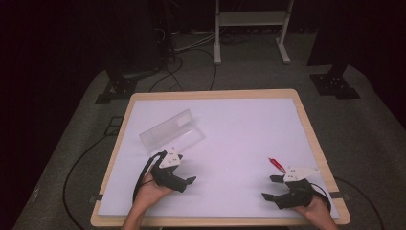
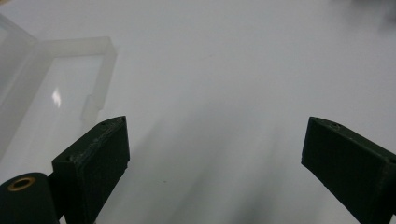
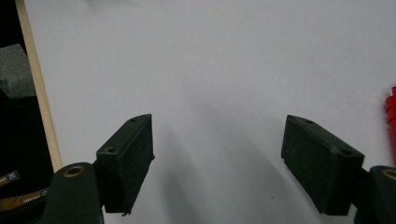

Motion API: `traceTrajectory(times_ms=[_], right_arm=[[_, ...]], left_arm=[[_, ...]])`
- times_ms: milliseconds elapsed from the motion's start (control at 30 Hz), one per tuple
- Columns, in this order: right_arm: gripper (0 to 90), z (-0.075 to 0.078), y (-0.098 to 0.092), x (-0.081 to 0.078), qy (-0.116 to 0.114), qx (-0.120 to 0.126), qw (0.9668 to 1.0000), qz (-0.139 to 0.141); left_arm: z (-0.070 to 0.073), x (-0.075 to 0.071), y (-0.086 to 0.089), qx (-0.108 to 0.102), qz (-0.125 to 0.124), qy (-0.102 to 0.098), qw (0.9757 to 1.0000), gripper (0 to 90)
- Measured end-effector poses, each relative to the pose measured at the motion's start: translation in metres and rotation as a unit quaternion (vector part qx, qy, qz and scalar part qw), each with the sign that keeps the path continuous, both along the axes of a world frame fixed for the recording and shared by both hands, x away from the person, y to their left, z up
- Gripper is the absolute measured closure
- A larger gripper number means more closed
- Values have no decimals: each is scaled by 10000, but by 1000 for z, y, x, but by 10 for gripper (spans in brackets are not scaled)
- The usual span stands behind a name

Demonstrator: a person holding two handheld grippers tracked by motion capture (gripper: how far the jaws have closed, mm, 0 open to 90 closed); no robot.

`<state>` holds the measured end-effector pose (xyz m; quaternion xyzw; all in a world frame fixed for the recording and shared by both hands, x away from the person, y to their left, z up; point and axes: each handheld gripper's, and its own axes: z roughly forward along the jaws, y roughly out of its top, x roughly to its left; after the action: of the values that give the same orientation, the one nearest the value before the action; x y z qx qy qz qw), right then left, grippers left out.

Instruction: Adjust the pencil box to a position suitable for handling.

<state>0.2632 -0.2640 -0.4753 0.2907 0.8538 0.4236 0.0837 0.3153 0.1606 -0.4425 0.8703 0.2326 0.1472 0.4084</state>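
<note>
A clear plastic case [image 1: 170, 132] lies open on the white table top [image 1: 239, 124], left of the middle. In the left gripper view the case [image 2: 56, 88] sits at the upper left, beyond the jaws. My left gripper [image 1: 186, 183] rests just in front of the case, open, with nothing between its fingers [image 2: 215, 154]. A red pen [image 1: 276, 164] lies near the right front of the table. My right gripper [image 1: 271, 187] stands open just in front of the pen, pointing left. The pen's red end [image 3: 391, 116] shows at the right edge, beside my empty right gripper [image 3: 217, 158].
The table has a wooden rim [image 1: 313, 139], whose edge [image 3: 39, 93] runs close to the right gripper's jaws. Cables [image 1: 191, 57] cross the grey floor behind the table. A white stand frame [image 1: 251, 19] and two black stand bases [image 1: 117, 88] [image 1: 335, 84] sit farther back.
</note>
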Motion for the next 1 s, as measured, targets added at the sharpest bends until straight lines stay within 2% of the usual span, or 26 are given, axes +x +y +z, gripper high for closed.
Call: traceTrajectory(times_ms=[33,167,267,400,533,633,700,867,933,1000], right_arm=[[242,0,0,0,3,14,10000,-9],[243,2,-2,0,-36,49,10000,-34],[242,3,-2,0,-57,61,10000,-56],[242,5,-3,-1,-91,75,9999,-68],[242,5,-3,-1,-102,94,9999,-77],[242,6,-2,-1,-128,73,9999,-68],[242,7,-1,-2,-152,82,9998,-50],[242,7,0,-2,-141,70,9999,-45],[242,7,0,-2,-134,77,9999,-35],[242,7,0,-3,-137,77,9999,-30]], left_arm=[[2,4,3,29,96,-26,9999,73],[4,13,10,140,225,-32,9996,74],[2,19,15,111,296,15,9995,81],[-3,24,21,226,344,80,9991,104],[-2,26,25,191,402,64,9990,123],[1,28,29,354,470,49,9983,127],[6,31,32,347,498,20,9982,139],[13,37,34,550,456,-17,9974,188],[15,39,35,462,484,-49,9977,212],[16,41,36,504,484,-33,9975,228]])
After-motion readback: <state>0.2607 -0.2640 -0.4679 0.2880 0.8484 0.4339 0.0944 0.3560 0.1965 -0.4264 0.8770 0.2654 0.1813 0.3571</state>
